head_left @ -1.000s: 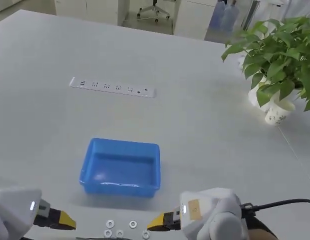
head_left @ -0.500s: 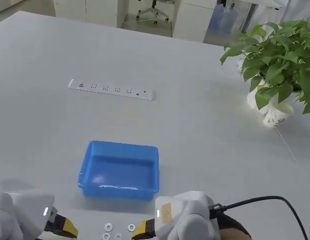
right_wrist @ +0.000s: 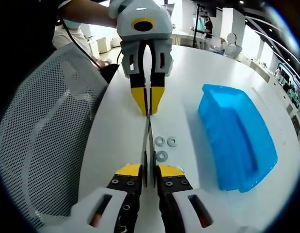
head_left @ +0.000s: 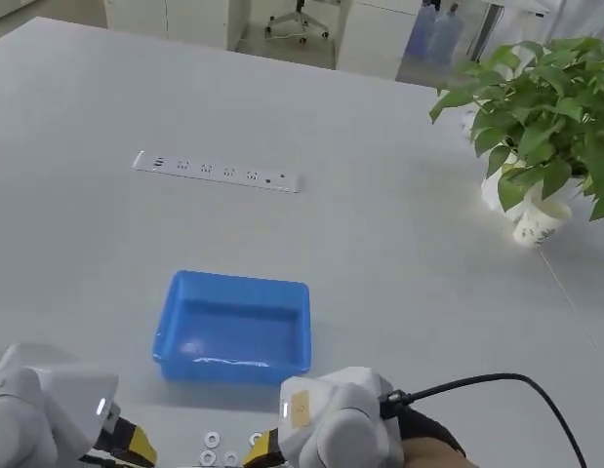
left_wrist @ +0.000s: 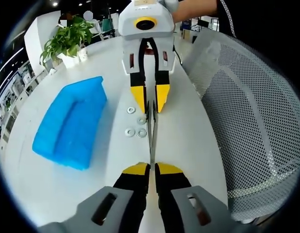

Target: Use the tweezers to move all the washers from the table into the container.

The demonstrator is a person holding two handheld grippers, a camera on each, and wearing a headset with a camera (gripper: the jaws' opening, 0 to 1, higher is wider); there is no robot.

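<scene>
Table (head_left: pixel 399 253): pale grey, carries everything.
Mesh chair back (left_wrist: pixel 246 121): on the side of the grippers away from the container (head_left: pixel 233 327).
Potted plant (head_left: pixel 545 107): well apart from the container, beyond it and to its right in the head view.
Container: blue, rectangular, open top, upright on the table.
Power strip (head_left: pixel 216 172): white, flat on the table beyond the container's far wall, apart from it.
Left gripper (left_wrist: pixel 150 167): low over the table on the container's near side, fingers (left_wrist: pixel 136 170) closed together on one end of the tweezers (left_wrist: pixel 152 131).
Right gripper (right_wrist: pixel 149 167): faces the left one, fingers (right_wrist: pixel 169 171) clamped on the other end.
Tweezers: thin metal, spanning gripper to gripper, roughly parallel to the container's near wall.
Washers (right_wrist: pixel 161 156): small cluster on the table between the tweezers and the container, just beside the tweezers.
</scene>
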